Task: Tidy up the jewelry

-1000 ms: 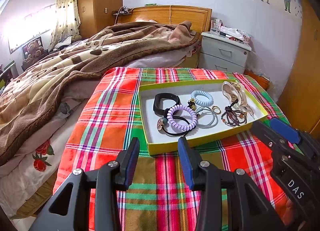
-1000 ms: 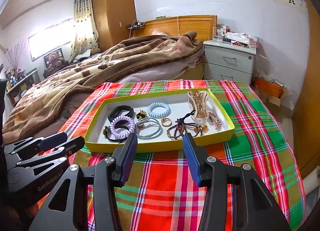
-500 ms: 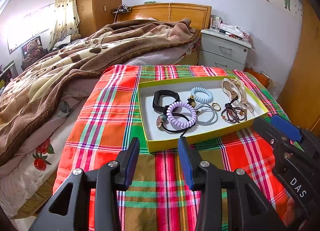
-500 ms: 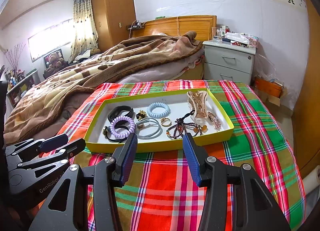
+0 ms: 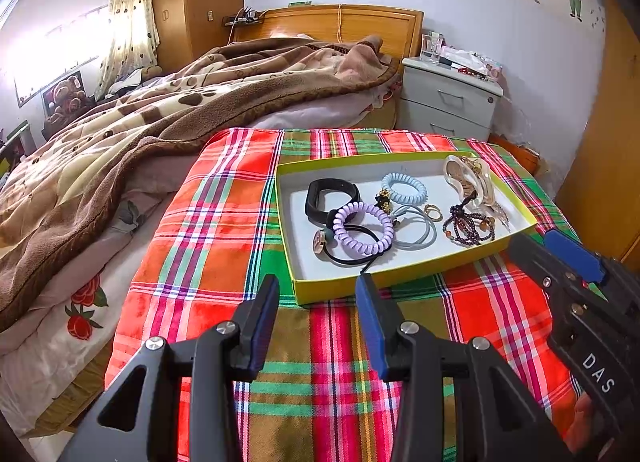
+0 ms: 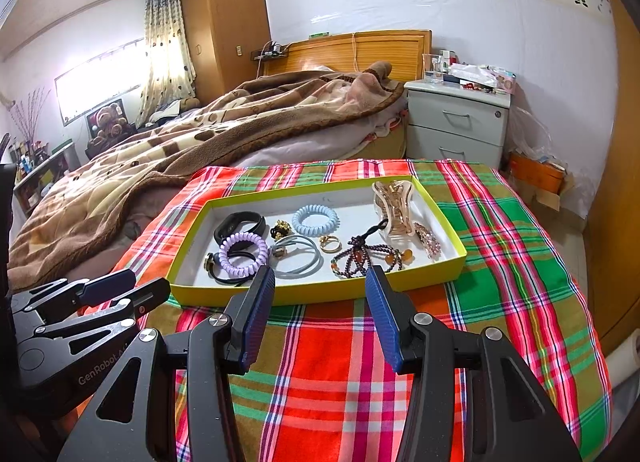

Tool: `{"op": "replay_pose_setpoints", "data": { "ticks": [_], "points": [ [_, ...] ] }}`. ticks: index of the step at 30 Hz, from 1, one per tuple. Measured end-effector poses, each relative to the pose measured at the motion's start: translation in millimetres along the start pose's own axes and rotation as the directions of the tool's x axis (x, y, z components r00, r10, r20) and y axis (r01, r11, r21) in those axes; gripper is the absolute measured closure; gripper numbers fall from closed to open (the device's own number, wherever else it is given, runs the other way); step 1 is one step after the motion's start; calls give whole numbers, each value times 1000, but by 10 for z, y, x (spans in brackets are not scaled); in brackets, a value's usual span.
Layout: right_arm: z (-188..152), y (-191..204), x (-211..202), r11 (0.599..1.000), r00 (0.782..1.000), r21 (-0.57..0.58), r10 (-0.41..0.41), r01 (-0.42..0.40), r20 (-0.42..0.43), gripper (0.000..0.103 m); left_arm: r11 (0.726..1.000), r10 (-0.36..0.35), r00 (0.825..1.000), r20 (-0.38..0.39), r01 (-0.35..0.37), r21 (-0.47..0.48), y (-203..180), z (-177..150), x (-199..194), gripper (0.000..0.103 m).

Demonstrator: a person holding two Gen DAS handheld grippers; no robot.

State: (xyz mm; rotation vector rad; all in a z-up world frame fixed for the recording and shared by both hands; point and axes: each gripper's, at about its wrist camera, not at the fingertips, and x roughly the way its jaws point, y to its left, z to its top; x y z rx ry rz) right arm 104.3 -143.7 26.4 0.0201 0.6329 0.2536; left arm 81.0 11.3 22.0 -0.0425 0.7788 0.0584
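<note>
A yellow-green tray (image 5: pixel 404 272) (image 6: pixel 320 294) lies on a plaid cloth and holds jewelry: a black band (image 5: pixel 330 194) (image 6: pixel 240 224), a purple coil tie (image 5: pixel 363 228) (image 6: pixel 243 249), a light blue coil tie (image 5: pixel 403 188) (image 6: pixel 315 220), a dark bead bracelet (image 5: pixel 468 224) (image 6: pixel 362 256), a gold ring (image 6: pixel 330 244) and a beige hair claw (image 5: pixel 466 178) (image 6: pixel 394 208). My left gripper (image 5: pixel 316 290) (image 6: pixel 124 288) is open and empty just before the tray's near left corner. My right gripper (image 6: pixel 320 282) (image 5: pixel 548 242) is open and empty at the tray's near edge.
The plaid cloth (image 6: pixel 340 362) covers a table that ends at the right. A bed with a brown blanket (image 5: pixel 160 122) lies to the left. A grey nightstand (image 6: pixel 456 122) stands behind. A wooden door (image 5: pixel 608 142) is at the far right.
Both grippers have drawn back slightly from the tray and stay open. Nothing in the tray has moved.
</note>
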Motion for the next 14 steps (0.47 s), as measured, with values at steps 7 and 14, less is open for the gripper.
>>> {"op": "replay_pose_setpoints", "data": {
  "ticks": [7,14],
  "points": [
    [0,-11,-2,1000,1000,2,-2,2,1,55,1000,-1,1000,-6,1,-9,7,0,18,62],
    [-1,-31,2,1000,1000,4,-3,3,0,55,1000,2,1000,-9,-2,-11,22,3,37,62]
  ]
}}
